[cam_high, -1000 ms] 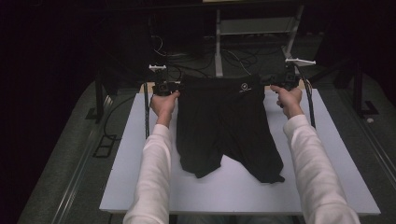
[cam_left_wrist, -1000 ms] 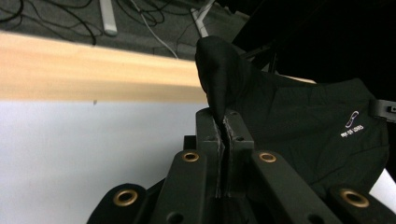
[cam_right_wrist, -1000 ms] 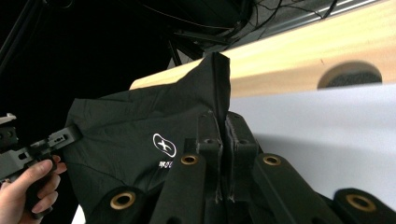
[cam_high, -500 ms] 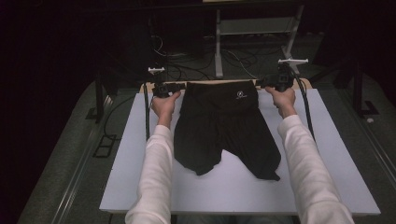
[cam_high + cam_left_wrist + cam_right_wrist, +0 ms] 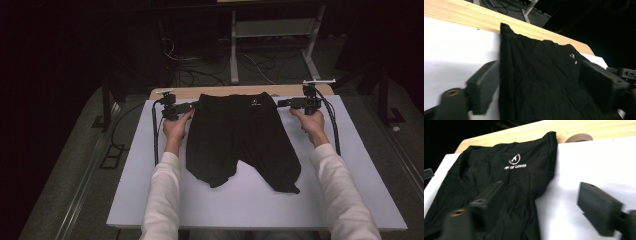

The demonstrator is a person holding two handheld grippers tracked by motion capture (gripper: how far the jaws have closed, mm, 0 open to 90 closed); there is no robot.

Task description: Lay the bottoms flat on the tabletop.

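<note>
A pair of black shorts (image 5: 240, 140) lies flat on the white board (image 5: 350, 195), with the waistband at the far edge and the legs pointing toward the person. A small white logo (image 5: 515, 160) marks the waist. My left gripper (image 5: 192, 106) sits at the waistband's left corner, and in the left gripper view it (image 5: 541, 85) is open with its jaws wide apart over the cloth (image 5: 541, 75). My right gripper (image 5: 282, 103) is at the right corner. It (image 5: 541, 205) is open too, one jaw over the shorts (image 5: 499, 185) and the other over bare board.
A light wooden strip (image 5: 225, 91) runs along the board's far edge behind the waistband. Beyond it are a dark floor, cables and a metal frame (image 5: 270, 30). A round brown disc (image 5: 579, 138) lies on the wood near the right corner.
Both hands have drawn back a little toward the person from the waistband corners. The shorts have settled flat with the waistband by the wooden strip.
</note>
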